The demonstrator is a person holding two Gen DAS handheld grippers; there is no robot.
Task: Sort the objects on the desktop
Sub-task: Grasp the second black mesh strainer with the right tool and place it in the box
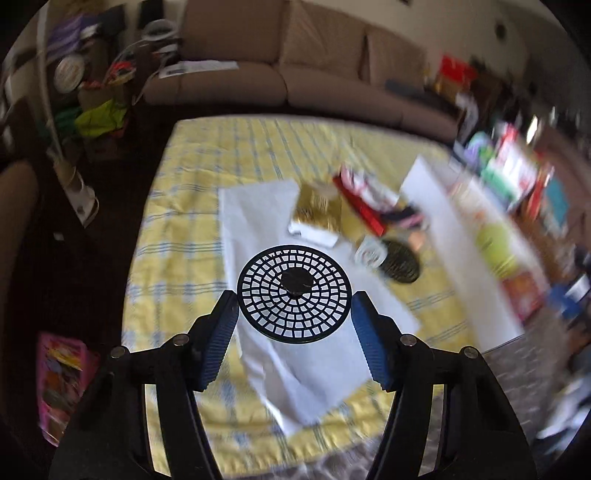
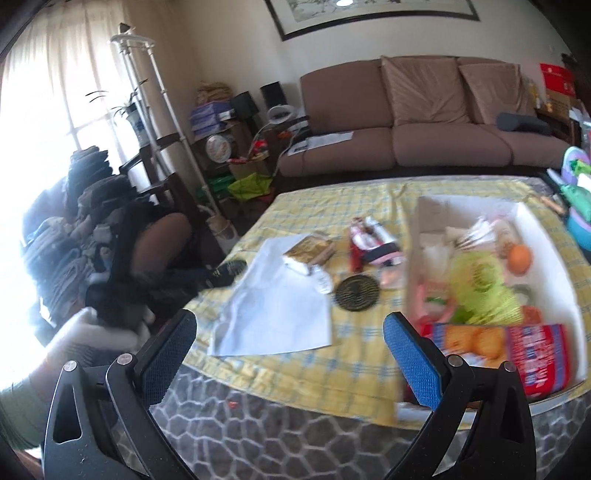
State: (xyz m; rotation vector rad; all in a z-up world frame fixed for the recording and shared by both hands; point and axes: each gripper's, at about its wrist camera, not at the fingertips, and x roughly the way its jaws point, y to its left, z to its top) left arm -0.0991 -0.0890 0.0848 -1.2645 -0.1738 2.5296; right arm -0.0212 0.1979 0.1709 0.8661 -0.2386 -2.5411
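While the left gripper (image 1: pixel 294 317) clamps a black mesh disc (image 1: pixel 294 293) by its rim above the white sheet (image 1: pixel 258 214) on the yellow checked cloth (image 1: pixel 192 177), the right gripper (image 2: pixel 290 354) stands spread, empty, near the white box (image 2: pixel 543 236).

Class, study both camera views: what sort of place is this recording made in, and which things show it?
Most likely a home living room. A brown sofa lines the wall under a framed picture, and a table with a yellow checked cloth holds a white box of snacks and household clutter.
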